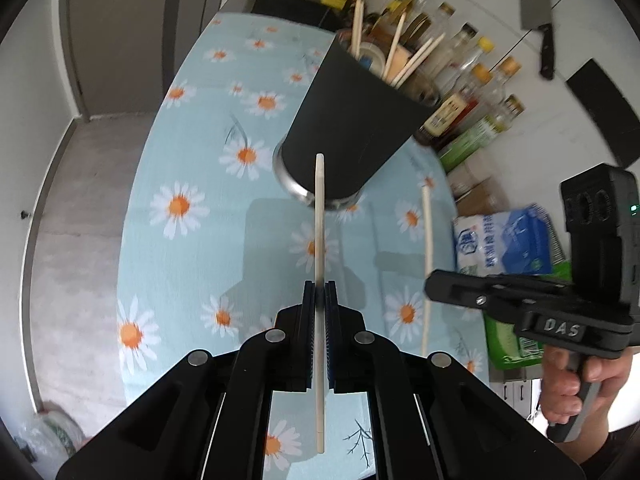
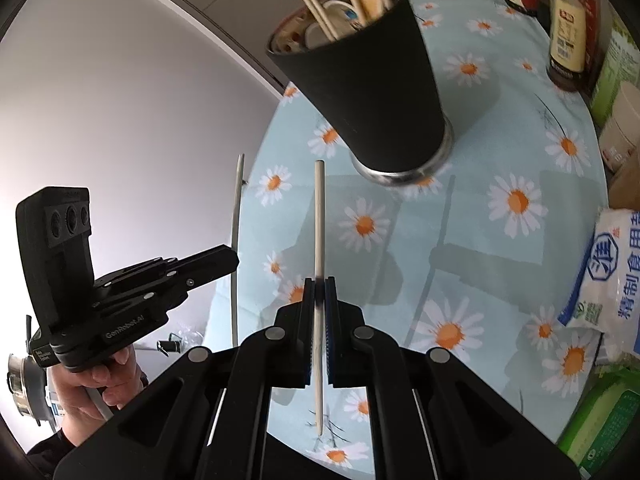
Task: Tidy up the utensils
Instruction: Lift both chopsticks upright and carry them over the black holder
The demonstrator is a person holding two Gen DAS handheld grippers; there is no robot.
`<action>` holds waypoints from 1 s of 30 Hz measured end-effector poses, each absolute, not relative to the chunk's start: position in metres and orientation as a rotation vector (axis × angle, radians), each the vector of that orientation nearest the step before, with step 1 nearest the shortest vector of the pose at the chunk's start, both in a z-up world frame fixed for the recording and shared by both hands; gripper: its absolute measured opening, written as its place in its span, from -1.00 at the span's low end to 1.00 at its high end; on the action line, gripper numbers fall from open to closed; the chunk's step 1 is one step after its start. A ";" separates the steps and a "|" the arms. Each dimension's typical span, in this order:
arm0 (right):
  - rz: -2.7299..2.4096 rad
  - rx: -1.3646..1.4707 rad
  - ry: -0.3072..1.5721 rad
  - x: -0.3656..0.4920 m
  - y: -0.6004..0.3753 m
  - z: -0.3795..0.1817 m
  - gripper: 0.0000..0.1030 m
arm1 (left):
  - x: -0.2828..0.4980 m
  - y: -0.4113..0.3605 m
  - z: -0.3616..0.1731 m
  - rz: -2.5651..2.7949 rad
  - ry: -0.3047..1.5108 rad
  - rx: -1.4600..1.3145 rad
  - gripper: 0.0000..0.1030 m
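A black utensil cup (image 1: pixel 352 128) with several chopsticks in it stands on the daisy tablecloth (image 1: pixel 180 240); it also shows in the right wrist view (image 2: pixel 372 88). My left gripper (image 1: pixel 320 286) is shut on a pale chopstick (image 1: pixel 319 220), held upright above the table in front of the cup. My right gripper (image 2: pixel 319 282) is shut on another pale chopstick (image 2: pixel 319 216), also short of the cup. The right gripper (image 1: pixel 432 286) with its chopstick (image 1: pixel 426 240) shows in the left wrist view. The left gripper (image 2: pixel 234 258) with its chopstick (image 2: pixel 237 208) shows in the right wrist view.
Bottles of sauce and oil (image 1: pixel 472 80) line the wall behind the cup. A cleaver (image 1: pixel 538 20) hangs on the wall. A salt bag (image 1: pixel 508 240) and green packets (image 2: pixel 600 412) lie at the table's right edge. A sauce bottle (image 2: pixel 568 40) stands far right.
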State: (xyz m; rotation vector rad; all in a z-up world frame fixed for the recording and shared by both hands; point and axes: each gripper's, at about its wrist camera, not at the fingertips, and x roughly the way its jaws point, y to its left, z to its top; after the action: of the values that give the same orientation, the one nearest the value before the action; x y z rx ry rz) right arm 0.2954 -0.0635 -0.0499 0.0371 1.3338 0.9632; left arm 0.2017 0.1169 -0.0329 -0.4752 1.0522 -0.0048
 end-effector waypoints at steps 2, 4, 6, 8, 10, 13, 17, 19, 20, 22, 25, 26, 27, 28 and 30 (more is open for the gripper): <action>0.974 0.049 1.307 0.294 -0.057 -0.044 -0.89 | 0.203 0.121 -0.025 -0.023 1.029 -0.473 -0.93; 0.981 0.062 1.273 0.294 -0.052 -0.036 -0.89 | 0.206 0.126 -0.014 -0.048 0.997 -0.469 -0.93; 0.981 0.074 1.246 0.295 -0.048 -0.030 -0.89 | 0.209 0.129 -0.004 -0.070 0.969 -0.462 -0.93; 0.978 0.088 1.217 0.300 -0.044 -0.023 -0.89 | 0.214 0.132 0.006 -0.095 0.934 -0.453 -0.93; 0.982 0.109 1.189 0.304 -0.044 -0.016 -0.89 | 0.217 0.135 0.014 -0.113 0.906 -0.444 -0.93; 0.985 0.152 1.113 0.311 -0.044 -0.001 -0.89 | 0.226 0.137 0.028 -0.139 0.869 -0.439 -0.93; 0.990 0.188 0.984 0.325 -0.044 0.022 -0.89 | 0.240 0.138 0.047 -0.176 0.795 -0.422 -0.93; 0.977 0.195 0.917 0.331 -0.044 0.034 -0.89 | 0.247 0.138 0.054 -0.195 0.769 -0.415 -0.93; 0.978 0.199 0.896 0.333 -0.044 0.038 -0.89 | 0.252 0.138 0.060 -0.205 0.741 -0.405 -0.93; 0.980 0.216 0.855 0.339 -0.047 0.049 -0.89 | 0.258 0.137 0.067 -0.219 0.700 -0.395 -0.93; 0.960 0.232 0.768 0.348 -0.051 0.064 -0.89 | 0.269 0.138 0.079 -0.241 0.637 -0.390 -0.93; 0.953 0.241 0.735 0.351 -0.052 0.069 -0.89 | 0.272 0.138 0.082 -0.237 0.615 -0.380 -0.93; 0.949 0.243 0.707 0.354 -0.053 0.074 -0.89 | 0.276 0.138 0.088 -0.210 0.573 -0.356 -0.93; 0.933 0.246 0.670 0.357 -0.054 0.079 -0.89 | 0.277 0.138 0.091 -0.201 0.547 -0.345 -0.93; 0.919 0.264 0.620 0.362 -0.055 0.085 -0.89 | 0.283 0.139 0.097 -0.201 0.492 -0.329 -0.93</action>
State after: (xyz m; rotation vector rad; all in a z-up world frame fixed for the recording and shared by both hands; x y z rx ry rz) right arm 0.3624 -0.0554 0.0848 0.2643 0.6200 0.9192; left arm 0.2831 0.1393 0.0973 -0.3291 0.4920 -0.2009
